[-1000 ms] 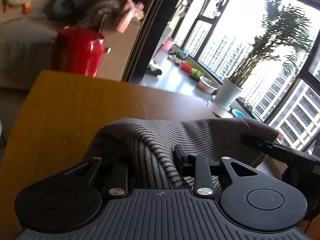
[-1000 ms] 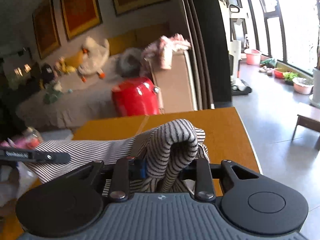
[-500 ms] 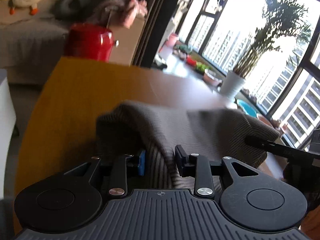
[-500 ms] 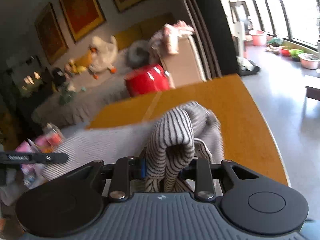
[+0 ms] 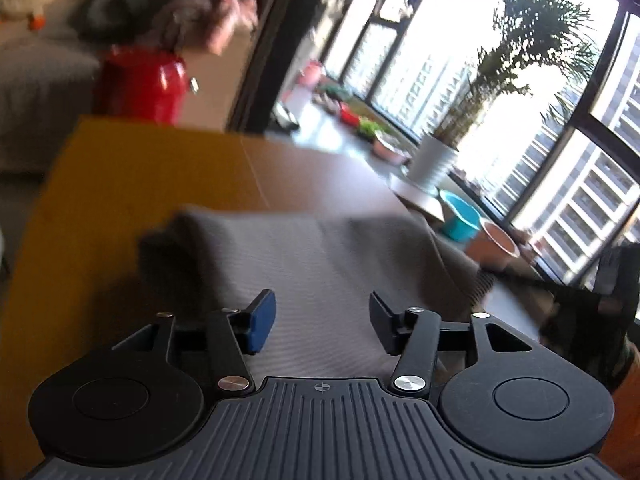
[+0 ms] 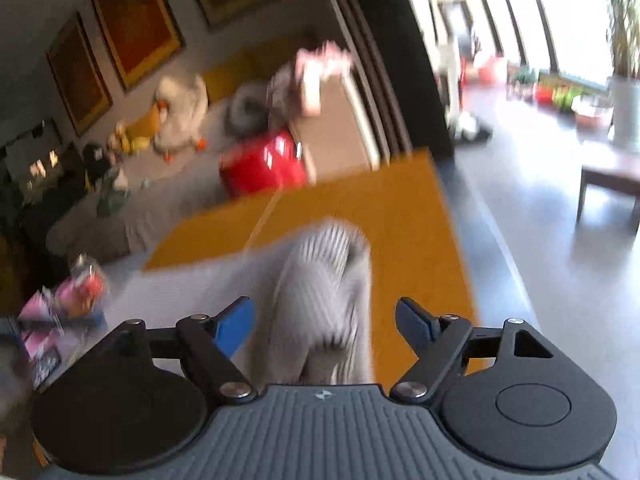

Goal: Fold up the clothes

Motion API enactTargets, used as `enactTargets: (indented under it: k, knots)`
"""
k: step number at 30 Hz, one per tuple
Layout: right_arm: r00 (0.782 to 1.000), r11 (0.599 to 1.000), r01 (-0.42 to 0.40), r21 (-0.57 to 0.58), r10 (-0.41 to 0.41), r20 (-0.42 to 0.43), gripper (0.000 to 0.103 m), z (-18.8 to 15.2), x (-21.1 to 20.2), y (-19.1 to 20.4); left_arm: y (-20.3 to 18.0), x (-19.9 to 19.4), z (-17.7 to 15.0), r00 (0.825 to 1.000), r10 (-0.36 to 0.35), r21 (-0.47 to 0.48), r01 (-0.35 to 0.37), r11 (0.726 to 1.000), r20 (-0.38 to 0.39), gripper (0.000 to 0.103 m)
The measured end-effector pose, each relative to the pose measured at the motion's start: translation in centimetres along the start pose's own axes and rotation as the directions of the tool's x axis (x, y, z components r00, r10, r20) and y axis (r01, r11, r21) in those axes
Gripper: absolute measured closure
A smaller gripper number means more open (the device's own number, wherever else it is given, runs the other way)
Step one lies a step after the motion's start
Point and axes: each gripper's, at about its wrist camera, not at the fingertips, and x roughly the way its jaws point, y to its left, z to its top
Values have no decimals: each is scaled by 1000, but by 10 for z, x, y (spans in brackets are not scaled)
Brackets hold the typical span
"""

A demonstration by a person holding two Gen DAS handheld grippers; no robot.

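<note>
1. A living room with a sofa and a big window lay behind an orange worktop (image 6: 412,216).
2. A striped garment (image 5: 312,264) lay on the worktop's near part, its long axis running crosswise between the two grippers.
3. The left gripper (image 5: 322,320) had its fingers spread apart and grasped nothing; cloth lay flat just ahead of and under the gap.
4. The right gripper (image 6: 324,322) was likewise released, with a raised fold of the garment standing in the gap, seemingly touching neither finger.
5. Both grippers sat about equally near, one at each end; blur hid finer detail.
</note>
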Motion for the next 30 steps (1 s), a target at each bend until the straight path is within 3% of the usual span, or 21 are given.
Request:
enactTargets:
  k: [1,3,4,7,12,15,18,21,22,23,24,28,30]
  knots:
    - [999,1000,11,-13,-11,39,26,6,-5,1,0,8,-4,1000,-12,-11,12,1000,-27,38]
    - [994,997,31,-64,-25,102,53,16,-11,5,2,24,-10,997,-10,-24,8,1000,-73,36]
    - [993,996,29,-87,-19,115,72,19,-10,8,4,29,-10,997,-6,-24,4,1000,-78,36]
    - [998,993,-36,-109,43,56,77,18,14,16,11,41,-3,998,-6,-10,5,1000,-63,37]
    - [995,973,-33,-226,12,-96,75,-28,53,37,26,55,16,999,30,-15,-31,999,-30,40]
    - [992,959,-56,-276,20,-128,71,-53,47,55,35,60,26,998,64,-34,-64,997,-4,40]
    - [976,948,-156,-276,105,-191,65,-65,30,75,41,60,31,994,109,-54,-107,993,23,37]
    - [966,926,-207,-317,144,-213,42,-70,15,94,29,55,31,989,146,-39,-145,989,24,22]
    - [969,922,-209,-325,149,-198,26,-65,11,96,22,53,30,986,168,-16,-168,986,19,15]
    - [973,921,-202,-332,152,-171,8,-57,10,98,15,52,28,982,190,7,-190,982,15,13]
    - [981,923,-182,-340,146,-129,1,-49,8,100,9,50,26,979,206,25,-206,978,13,13]
    - [997,933,-82,-350,75,-33,0,-18,27,97,-2,45,17,975,220,45,-220,974,2,10]
    - [999,926,21,-376,-32,-25,0,-13,51,91,-6,40,12,975,221,49,-221,974,-2,9]
